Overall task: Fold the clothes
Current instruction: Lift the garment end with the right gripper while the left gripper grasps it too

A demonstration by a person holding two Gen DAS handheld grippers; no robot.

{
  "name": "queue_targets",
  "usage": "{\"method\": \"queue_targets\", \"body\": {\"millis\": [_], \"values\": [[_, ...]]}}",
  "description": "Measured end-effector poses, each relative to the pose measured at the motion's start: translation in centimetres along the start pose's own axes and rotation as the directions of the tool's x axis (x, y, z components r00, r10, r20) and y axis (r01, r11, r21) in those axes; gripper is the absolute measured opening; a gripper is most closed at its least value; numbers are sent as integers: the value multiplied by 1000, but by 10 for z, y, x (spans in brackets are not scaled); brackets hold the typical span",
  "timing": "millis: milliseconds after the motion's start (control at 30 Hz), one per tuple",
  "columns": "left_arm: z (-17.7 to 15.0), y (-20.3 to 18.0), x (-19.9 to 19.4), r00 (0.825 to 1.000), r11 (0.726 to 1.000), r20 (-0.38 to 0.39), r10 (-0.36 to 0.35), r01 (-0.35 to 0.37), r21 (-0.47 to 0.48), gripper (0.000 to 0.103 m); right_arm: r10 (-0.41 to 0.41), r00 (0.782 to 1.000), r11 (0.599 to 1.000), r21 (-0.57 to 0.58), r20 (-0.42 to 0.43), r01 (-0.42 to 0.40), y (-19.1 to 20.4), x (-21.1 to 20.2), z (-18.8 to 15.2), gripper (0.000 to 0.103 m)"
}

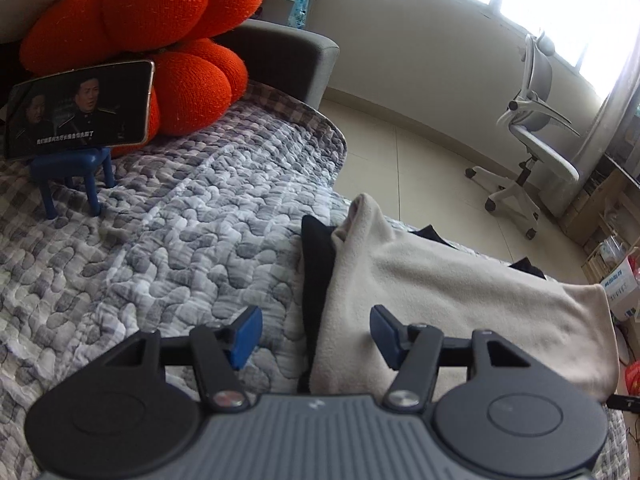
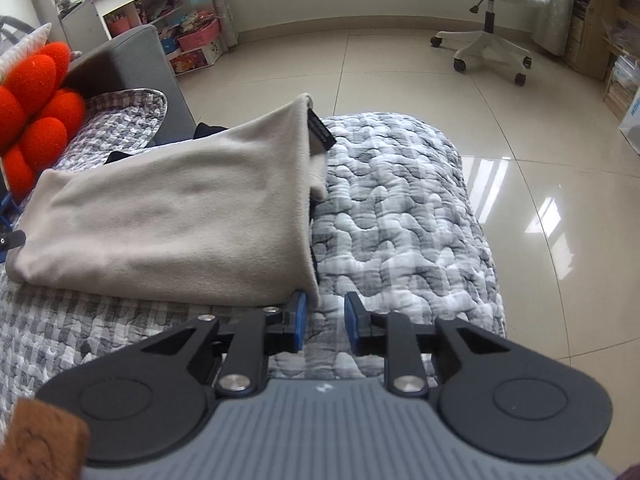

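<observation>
A folded beige fleece garment point(image 1: 440, 292) lies on the grey quilted bed cover point(image 1: 180, 232), with a black garment point(image 1: 316, 264) showing under its left edge. My left gripper point(image 1: 316, 332) is open, hovering over the near left edge of the fleece with nothing between its fingers. In the right wrist view the fleece point(image 2: 172, 216) lies left of centre, a black label point(image 2: 320, 128) at its far corner. My right gripper point(image 2: 325, 322) is open, its left finger point(image 2: 298, 320) beside the fleece's near right corner, and it holds nothing.
An orange knitted cushion point(image 1: 160, 28) and a phone point(image 1: 80, 108) on a small blue stand point(image 1: 76, 176) sit at the bed's far left. A white office chair point(image 1: 528, 120) stands on the tiled floor point(image 2: 400, 64). Shelves point(image 2: 160, 12) and boxes line the walls.
</observation>
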State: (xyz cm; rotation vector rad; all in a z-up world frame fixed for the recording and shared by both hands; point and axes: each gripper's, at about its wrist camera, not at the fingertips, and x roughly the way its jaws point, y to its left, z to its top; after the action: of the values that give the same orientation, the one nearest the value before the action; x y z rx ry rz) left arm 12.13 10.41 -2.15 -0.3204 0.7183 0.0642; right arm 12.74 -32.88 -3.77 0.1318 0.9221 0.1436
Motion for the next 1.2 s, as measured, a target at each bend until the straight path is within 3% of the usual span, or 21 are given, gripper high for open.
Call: {"method": "queue_targets", "body": {"millis": [133,333,600,767,833,933,1100,1200], "values": [[2,2,-6,1000,1000,12,-6,6,-27,60,9,1000,995,98,23,-11,-15,-10,1,26],[0,-2,-11,1000,998,13,-24,25,-51,60,210,976,922,321,56,-216,-30,-19,0,29],[3,4,-17,999,995,21,-36,38,-88,61,330,944,853,425,11,-303,-21,-1,-4,36],[-1,0,-24,999,994,4,-41,42,-98,60,290,956,837,472,49,-278,-29,-2,-1,44],[-1,-5,-34,998,996,31,-50,53,-77,61,308,949,801,521,63,-294,-35,2,-2,44],[-5,-19,-43,990,990,40,-133,135,-51,65,306,948,775,557,85,-300,-36,2,-2,44],[-27,-28,-26,973,963,-68,-220,206,-175,66,270,958,773,571,100,-277,-32,0,-2,44],[-37,-21,-16,962,934,-97,-254,218,-281,82,242,965,778,573,105,-258,-28,-1,-2,44]]}}
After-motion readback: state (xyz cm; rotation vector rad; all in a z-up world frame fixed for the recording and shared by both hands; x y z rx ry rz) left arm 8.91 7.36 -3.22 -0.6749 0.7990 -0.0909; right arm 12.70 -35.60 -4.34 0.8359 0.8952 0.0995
